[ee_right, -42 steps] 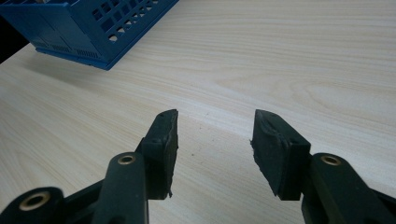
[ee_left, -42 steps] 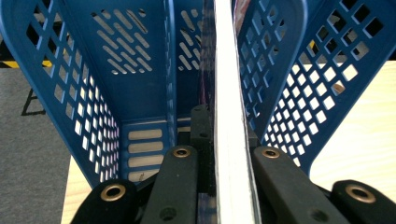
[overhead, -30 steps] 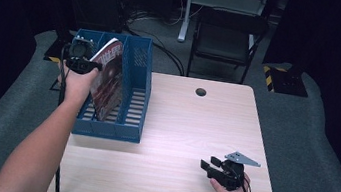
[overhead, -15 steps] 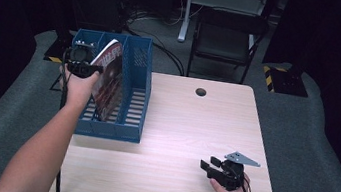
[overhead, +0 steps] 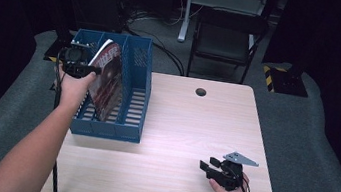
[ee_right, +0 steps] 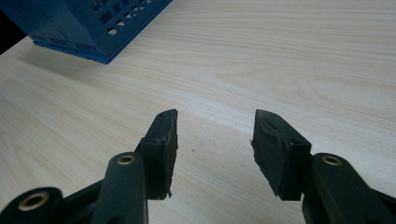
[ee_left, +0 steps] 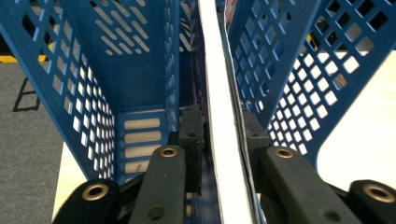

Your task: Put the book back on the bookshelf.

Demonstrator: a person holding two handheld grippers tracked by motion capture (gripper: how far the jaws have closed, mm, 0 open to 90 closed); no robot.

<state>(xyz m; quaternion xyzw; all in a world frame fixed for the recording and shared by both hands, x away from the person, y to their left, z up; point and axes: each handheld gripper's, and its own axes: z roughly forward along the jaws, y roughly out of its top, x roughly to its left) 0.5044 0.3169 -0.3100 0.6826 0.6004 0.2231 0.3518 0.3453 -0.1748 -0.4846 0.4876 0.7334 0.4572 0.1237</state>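
Note:
A magazine with a dark red cover (overhead: 109, 80) stands tilted in the middle slot of a blue slotted file rack (overhead: 133, 96) at the table's left. My left gripper (overhead: 92, 70) is at the magazine's upper edge. In the left gripper view the white page edge (ee_left: 219, 93) runs up between the jaws of the left gripper (ee_left: 218, 119). The jaws have just been opening, a thin gap shows at the left pad (ee_left: 192, 135), and the magazine is still between them. My right gripper (overhead: 204, 165) rests low over the table's front right. The right gripper (ee_right: 215, 135) is open with nothing between its fingers.
The rack sits on a light wooden table (overhead: 179, 127) with a cable hole (overhead: 201, 91) near its far edge. A dark chair (overhead: 227, 38) stands behind the table. Grey carpet surrounds it. The rack's corner (ee_right: 93, 28) shows far ahead of the right gripper.
My left gripper has edged slightly to the left at the magazine's top edge. The magazine stays tilted in the rack. The right gripper has not moved.

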